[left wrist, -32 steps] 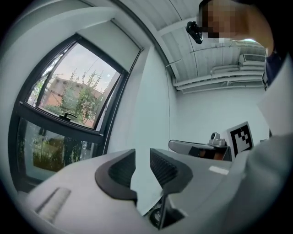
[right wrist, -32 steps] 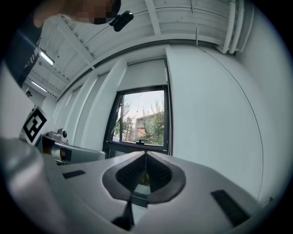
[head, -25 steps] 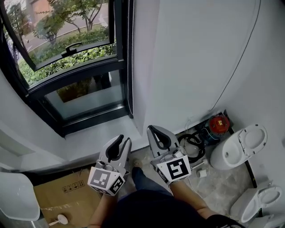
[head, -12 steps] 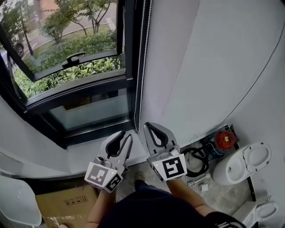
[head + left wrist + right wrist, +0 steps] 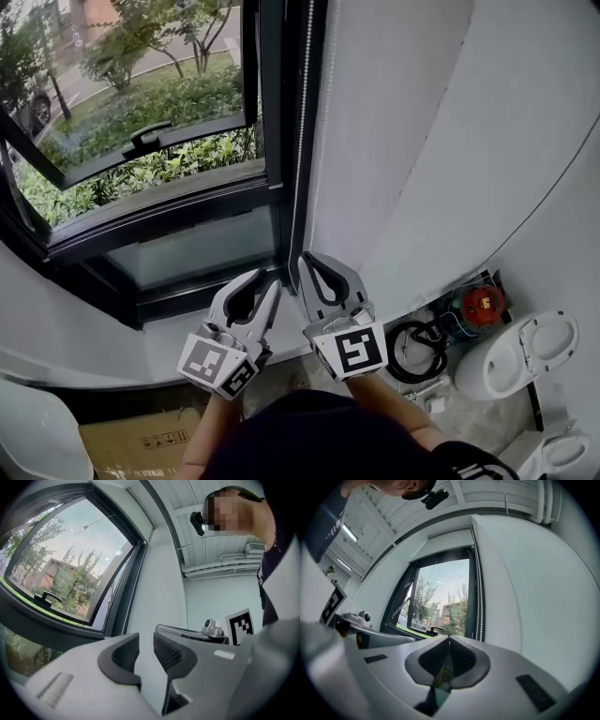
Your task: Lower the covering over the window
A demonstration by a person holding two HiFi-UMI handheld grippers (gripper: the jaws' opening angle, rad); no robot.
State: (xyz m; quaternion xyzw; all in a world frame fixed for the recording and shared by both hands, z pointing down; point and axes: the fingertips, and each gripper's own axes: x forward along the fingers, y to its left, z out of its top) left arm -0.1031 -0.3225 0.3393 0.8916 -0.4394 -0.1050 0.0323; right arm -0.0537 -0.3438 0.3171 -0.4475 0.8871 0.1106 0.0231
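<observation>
Hovering just beside the bead cord, likely light, slack, slippery: left gripper parted, right gripper clenched empty; pinch it low.

Daylit white walls, black-framed window onto greenery, white toilet, cardboard box below.

Bright daylight came through the window at ten o'clock, soft shadows, gripper views bowed and black-cornered, near jaws slightly soft.
</observation>
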